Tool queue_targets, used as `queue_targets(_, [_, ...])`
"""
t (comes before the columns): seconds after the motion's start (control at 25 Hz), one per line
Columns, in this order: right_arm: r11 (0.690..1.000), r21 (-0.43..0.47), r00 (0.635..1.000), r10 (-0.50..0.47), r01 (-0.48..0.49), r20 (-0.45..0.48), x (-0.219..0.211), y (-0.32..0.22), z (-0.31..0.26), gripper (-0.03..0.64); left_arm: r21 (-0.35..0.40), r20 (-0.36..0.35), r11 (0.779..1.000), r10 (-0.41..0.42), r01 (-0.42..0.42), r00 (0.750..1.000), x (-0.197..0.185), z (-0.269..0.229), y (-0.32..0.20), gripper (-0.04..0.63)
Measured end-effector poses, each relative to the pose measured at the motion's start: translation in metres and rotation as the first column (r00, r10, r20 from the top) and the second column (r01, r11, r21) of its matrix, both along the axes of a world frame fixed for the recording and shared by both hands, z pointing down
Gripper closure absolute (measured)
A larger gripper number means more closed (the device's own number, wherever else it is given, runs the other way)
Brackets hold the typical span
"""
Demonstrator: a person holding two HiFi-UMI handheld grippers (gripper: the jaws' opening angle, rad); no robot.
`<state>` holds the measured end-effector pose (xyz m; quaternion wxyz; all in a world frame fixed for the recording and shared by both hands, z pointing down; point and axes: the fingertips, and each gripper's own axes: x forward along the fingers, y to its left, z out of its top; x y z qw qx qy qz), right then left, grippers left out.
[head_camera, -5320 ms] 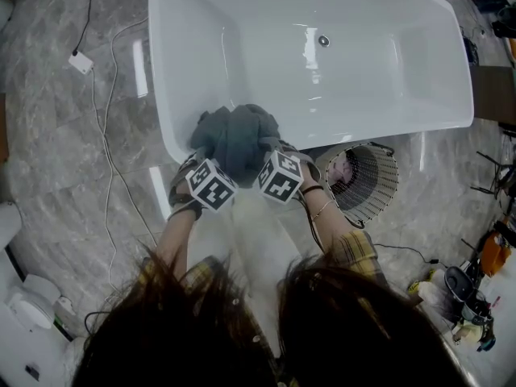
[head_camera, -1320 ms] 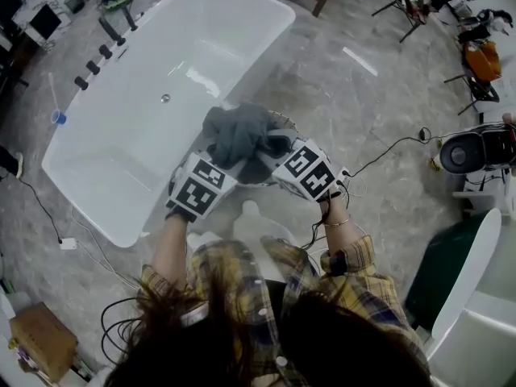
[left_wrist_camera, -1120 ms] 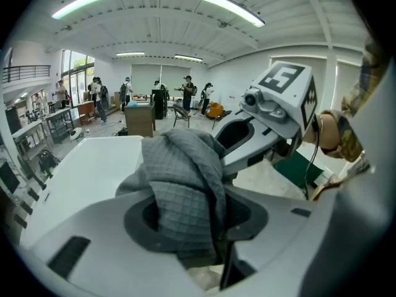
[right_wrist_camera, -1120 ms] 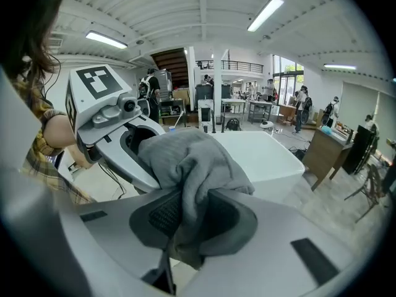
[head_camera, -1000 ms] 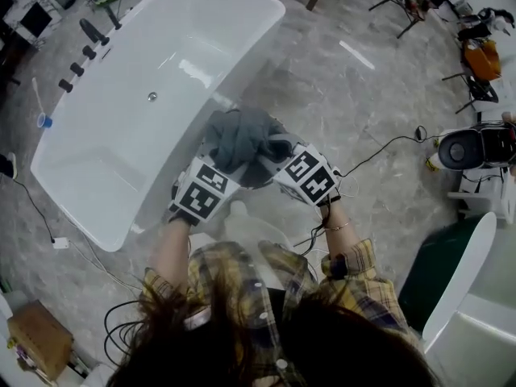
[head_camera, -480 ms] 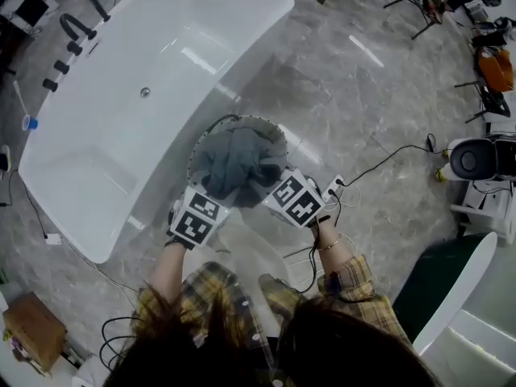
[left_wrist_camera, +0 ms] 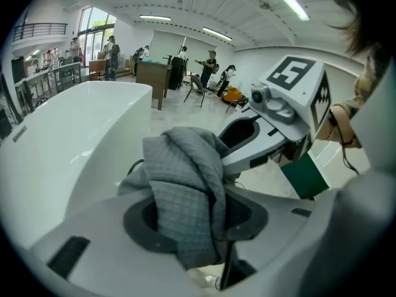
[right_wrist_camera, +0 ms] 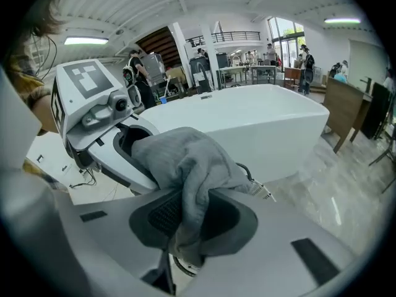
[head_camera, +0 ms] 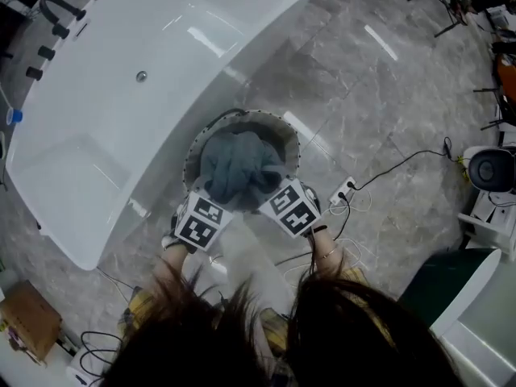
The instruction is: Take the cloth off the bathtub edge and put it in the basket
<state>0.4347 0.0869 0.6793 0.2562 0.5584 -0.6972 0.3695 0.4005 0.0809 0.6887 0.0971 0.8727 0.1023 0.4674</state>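
A grey waffle-weave cloth (head_camera: 238, 168) hangs bunched between both grippers, low inside the round wire basket (head_camera: 193, 147) that stands on the floor beside the white bathtub (head_camera: 153, 71). My left gripper (head_camera: 211, 200) is shut on the cloth (left_wrist_camera: 185, 193), which fills its jaws. My right gripper (head_camera: 270, 190) is likewise shut on the cloth (right_wrist_camera: 189, 184). The two grippers sit side by side at the basket's near rim. The basket's bottom is hidden under the cloth.
The bathtub runs along the upper left, right beside the basket. A white power strip (head_camera: 345, 190) with cables lies on the marble floor to the right. A cardboard box (head_camera: 24, 321) sits at lower left; a green-and-white object (head_camera: 451, 297) at lower right.
Both grippers have dropped with the cloth, from above the basket's rim down into the basket. The cloth now sits lower inside it.
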Motion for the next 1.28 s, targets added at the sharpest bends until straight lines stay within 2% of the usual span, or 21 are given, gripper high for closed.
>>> queue_targets(0.2, [0.999, -0.05, 1.0, -0.011, 0.012, 0.016, 0.007, -0.001, 0.051, 0.529, -0.051, 0.041, 0.999, 0.003, -0.001, 0.999, 0.005, 0.051, 0.0, 0.42])
queue_targets(0.6, [0.99, -0.144, 0.997, 0.007, 0.003, 0.07, 0.004, -0.007, 0.148, 0.529, -0.078, 0.154, 0.996, -0.019, 0.031, 0.988, 0.0, 0.147, -0.006, 0.419])
queue_targets(1.0, [0.971, -0.237, 0.993, 0.048, -0.022, 0.105, 0.001, -0.009, 0.197, 0.529, -0.124, 0.274, 0.992, 0.002, 0.033, 0.962, -0.003, 0.189, -0.008, 0.414])
queue_targets(1.28, [0.954, -0.3, 0.99, 0.052, -0.011, 0.13, -0.004, -0.005, 0.221, 0.528, -0.093, 0.332, 0.995, 0.002, 0.03, 0.943, -0.004, 0.206, -0.015, 0.41])
